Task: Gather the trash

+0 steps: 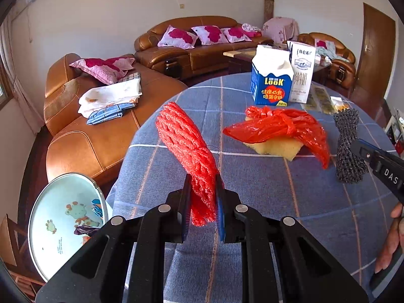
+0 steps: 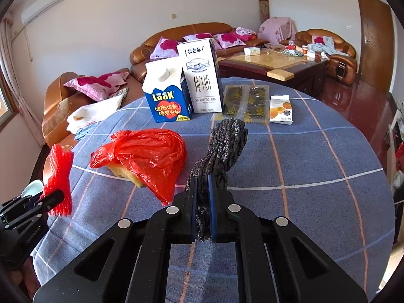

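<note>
The left hand-held gripper (image 1: 203, 199) pinches the lower end of a red foam fruit net (image 1: 186, 149), its blue-padded jaws pressed against both sides of the mesh, which slants up and away to the left above the round table (image 1: 265, 186). The right hand-held gripper (image 2: 202, 208) is clamped on the near end of a dark grey foam net (image 2: 222, 149); the rest of that net stretches away toward the middle of the table. In the left wrist view the right hand-held gripper reaches in from the right edge, with the fingers (image 1: 390, 242) of the person's hand below it.

Between the two nets lies a crumpled red plastic bag (image 2: 144, 156), draped over a yellow sponge (image 1: 272, 146) on the blue checked tablecloth. Farther back stand a blue-and-white "Look" carton (image 2: 168, 96) and, touching its right side, a taller white milk carton (image 2: 200, 75). To their right lie flat clear sachets with dark and gold print (image 2: 248, 102), and just beside those a small white packet showing orange fruit (image 2: 280, 108).

Off the table's left edge, low in the left wrist view, sits an enamel basin (image 1: 60, 232) decorated with cartoon animals, a few scraps already in it. Behind the table, brown leather sofas (image 1: 192, 40) carry pink floral cushions and folded cloths, and a wooden coffee table (image 2: 275, 63) stands cluttered with small items.
</note>
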The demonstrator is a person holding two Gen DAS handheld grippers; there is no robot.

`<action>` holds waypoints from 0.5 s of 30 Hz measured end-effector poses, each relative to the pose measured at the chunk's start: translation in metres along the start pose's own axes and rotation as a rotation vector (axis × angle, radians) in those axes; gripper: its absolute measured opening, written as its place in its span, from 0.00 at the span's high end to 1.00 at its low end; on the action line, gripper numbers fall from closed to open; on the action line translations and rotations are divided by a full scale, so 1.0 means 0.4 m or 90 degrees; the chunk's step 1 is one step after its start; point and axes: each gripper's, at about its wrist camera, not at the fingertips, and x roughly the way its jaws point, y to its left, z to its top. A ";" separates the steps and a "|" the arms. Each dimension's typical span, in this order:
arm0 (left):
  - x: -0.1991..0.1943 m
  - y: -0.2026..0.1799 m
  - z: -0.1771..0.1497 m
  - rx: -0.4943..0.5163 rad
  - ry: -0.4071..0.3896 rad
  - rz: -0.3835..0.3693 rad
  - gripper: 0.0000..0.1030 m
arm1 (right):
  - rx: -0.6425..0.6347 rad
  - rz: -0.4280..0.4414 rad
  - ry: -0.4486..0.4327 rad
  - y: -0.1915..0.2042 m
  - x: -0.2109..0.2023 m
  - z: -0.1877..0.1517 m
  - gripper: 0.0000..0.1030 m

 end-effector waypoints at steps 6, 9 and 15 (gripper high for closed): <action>-0.066 0.016 -0.006 -0.010 -0.031 0.006 0.84 | -0.006 0.015 -0.043 0.005 -0.031 -0.001 0.91; -0.081 0.018 -0.016 -0.012 -0.039 0.020 0.84 | -0.017 0.026 -0.063 0.013 -0.045 -0.004 0.91; -0.096 0.036 -0.037 -0.024 -0.054 0.052 0.84 | -0.034 0.038 -0.095 0.028 -0.069 -0.008 0.91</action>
